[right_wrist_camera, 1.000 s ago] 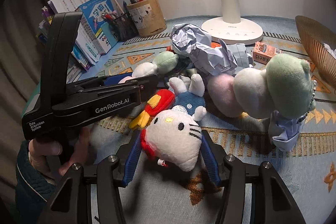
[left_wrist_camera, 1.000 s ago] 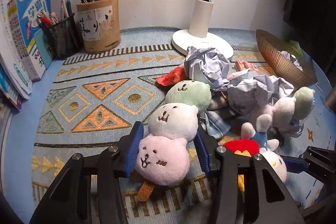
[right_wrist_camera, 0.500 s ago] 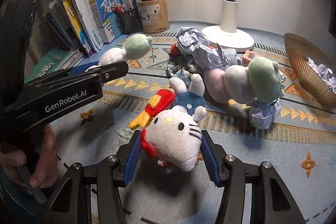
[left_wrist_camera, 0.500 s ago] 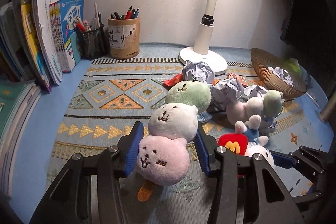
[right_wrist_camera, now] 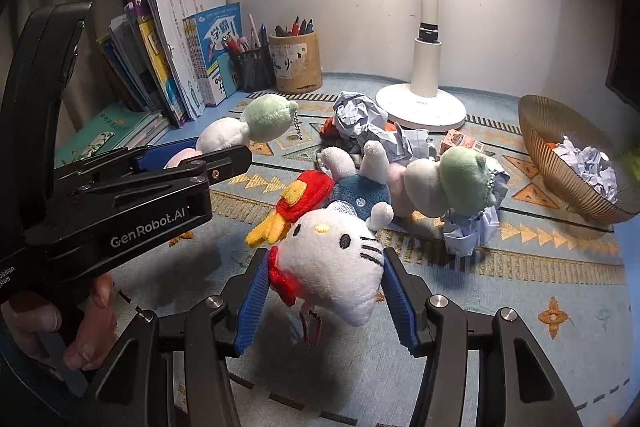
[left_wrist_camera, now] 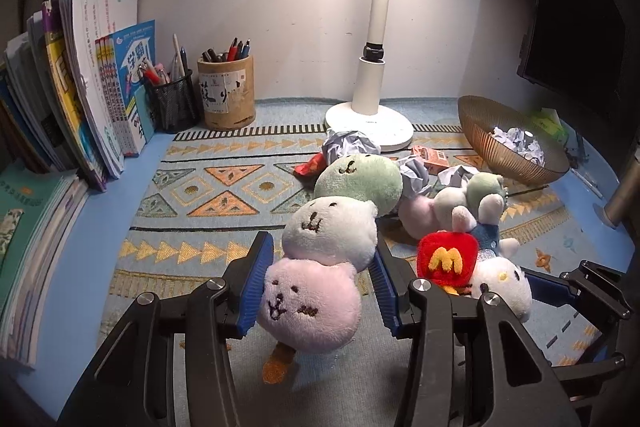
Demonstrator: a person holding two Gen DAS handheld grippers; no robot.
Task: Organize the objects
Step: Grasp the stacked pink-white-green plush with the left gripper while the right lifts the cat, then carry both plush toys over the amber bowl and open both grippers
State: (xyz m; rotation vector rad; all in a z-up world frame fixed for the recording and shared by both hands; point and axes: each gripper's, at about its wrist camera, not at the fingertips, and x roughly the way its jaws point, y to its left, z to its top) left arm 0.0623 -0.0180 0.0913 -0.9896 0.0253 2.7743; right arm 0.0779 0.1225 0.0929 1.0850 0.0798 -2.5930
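My left gripper (left_wrist_camera: 318,285) is shut on the pink end of a three-ball plush skewer (left_wrist_camera: 332,231) of pink, white and green, held above the patterned mat. My right gripper (right_wrist_camera: 326,297) is shut on the head of a white cat plush (right_wrist_camera: 330,261) with a blue body and a red fries pouch, also lifted. The cat plush shows in the left wrist view (left_wrist_camera: 500,287), and the skewer in the right wrist view (right_wrist_camera: 248,127). A second three-ball plush (right_wrist_camera: 444,183) lies on the mat beside crumpled paper (right_wrist_camera: 360,115).
A white lamp base (left_wrist_camera: 370,125) stands at the back. A gold wire bowl (left_wrist_camera: 508,143) holding paper balls sits at the right. Pen holders (left_wrist_camera: 226,93) and upright books (left_wrist_camera: 92,87) fill the back left. A small orange box (left_wrist_camera: 430,157) lies near the lamp.
Both grippers have risen and pulled back from the pile, each carrying its plush off the mat. More of the books and the bowl have come into view.
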